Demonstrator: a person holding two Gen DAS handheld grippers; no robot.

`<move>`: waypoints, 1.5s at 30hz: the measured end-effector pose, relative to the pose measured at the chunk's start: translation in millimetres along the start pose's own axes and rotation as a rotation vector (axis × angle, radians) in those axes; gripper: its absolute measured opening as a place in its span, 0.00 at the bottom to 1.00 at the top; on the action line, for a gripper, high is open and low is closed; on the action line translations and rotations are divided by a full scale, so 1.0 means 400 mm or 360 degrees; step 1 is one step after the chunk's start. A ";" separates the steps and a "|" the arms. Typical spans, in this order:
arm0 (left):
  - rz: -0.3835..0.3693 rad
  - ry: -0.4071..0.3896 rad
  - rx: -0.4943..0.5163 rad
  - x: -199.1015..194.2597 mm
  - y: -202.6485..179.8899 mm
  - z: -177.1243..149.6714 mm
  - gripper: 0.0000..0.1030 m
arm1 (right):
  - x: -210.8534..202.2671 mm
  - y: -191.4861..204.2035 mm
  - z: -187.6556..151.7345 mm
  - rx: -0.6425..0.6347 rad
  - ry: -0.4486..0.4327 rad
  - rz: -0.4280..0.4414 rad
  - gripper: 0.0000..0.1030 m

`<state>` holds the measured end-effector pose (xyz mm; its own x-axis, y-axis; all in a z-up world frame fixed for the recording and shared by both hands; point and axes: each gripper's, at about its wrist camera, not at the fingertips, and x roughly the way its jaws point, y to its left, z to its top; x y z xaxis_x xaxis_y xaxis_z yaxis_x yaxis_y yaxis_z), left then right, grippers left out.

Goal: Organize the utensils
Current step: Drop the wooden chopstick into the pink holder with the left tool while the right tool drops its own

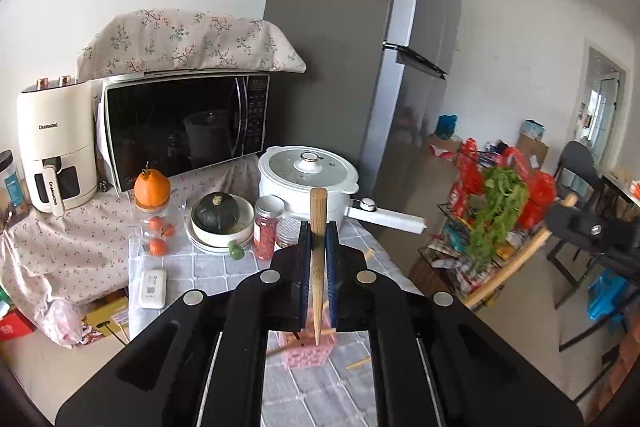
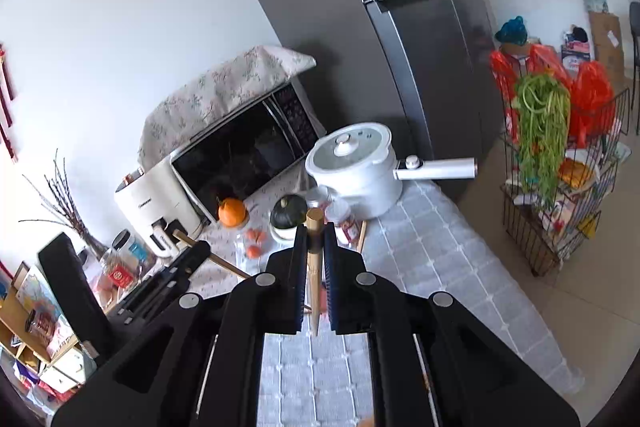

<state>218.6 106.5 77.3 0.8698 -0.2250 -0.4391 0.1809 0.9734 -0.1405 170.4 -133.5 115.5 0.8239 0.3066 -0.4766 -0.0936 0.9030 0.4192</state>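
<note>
A: Left gripper (image 1: 318, 227)?
B: Its fingers are clamping a wooden chopstick (image 1: 317, 259) upright, above the table (image 1: 208, 267). A pink block (image 1: 308, 349) is lying below it.
A: Right gripper (image 2: 314, 229)?
B: Its fingers are pinching a second chopstick (image 2: 314, 267), thick end pointing toward the white pot (image 2: 356, 167).

Microwave (image 1: 184, 123) behind squash bowl (image 1: 220, 223), pot (image 1: 308, 179) right of it, fridge (image 1: 340, 47) behind pot.
</note>
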 end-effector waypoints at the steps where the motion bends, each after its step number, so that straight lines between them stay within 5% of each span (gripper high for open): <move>1: 0.0019 0.0003 0.0002 0.024 -0.001 0.000 0.06 | 0.022 0.000 0.007 -0.0003 -0.0008 -0.0016 0.08; 6: 0.0070 0.0160 -0.0038 0.172 0.021 -0.043 0.09 | 0.141 -0.012 0.012 -0.0009 0.0016 -0.0080 0.08; 10: 0.0074 0.0129 -0.0159 0.164 0.079 -0.078 0.45 | 0.221 -0.014 -0.002 -0.0033 0.0060 -0.0117 0.08; 18: 0.0067 -0.0112 -0.0360 0.002 0.189 -0.083 0.55 | 0.309 -0.001 -0.017 -0.0071 0.0079 -0.0177 0.08; 25: 0.0076 -0.0088 -0.0377 0.000 0.223 -0.106 0.55 | 0.404 0.018 -0.050 -0.0124 0.0148 -0.0210 0.09; 30: 0.0082 -0.0058 -0.0366 0.014 0.227 -0.111 0.57 | 0.413 0.021 -0.060 -0.0106 0.0160 -0.0207 0.33; 35: 0.0087 -0.0027 -0.0339 0.013 0.208 -0.122 0.61 | 0.364 0.021 -0.075 -0.0175 0.0105 -0.0300 0.36; 45: 0.0083 0.0072 -0.0240 0.005 0.107 -0.186 0.77 | 0.254 -0.037 -0.177 -0.0269 0.0088 -0.0489 0.62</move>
<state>194.1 144.7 4.5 0.8541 -0.1795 -0.4881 0.0624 0.9671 -0.2464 216.0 -94.3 6.2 0.7968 0.0245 -0.6038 0.0590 0.9912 0.1182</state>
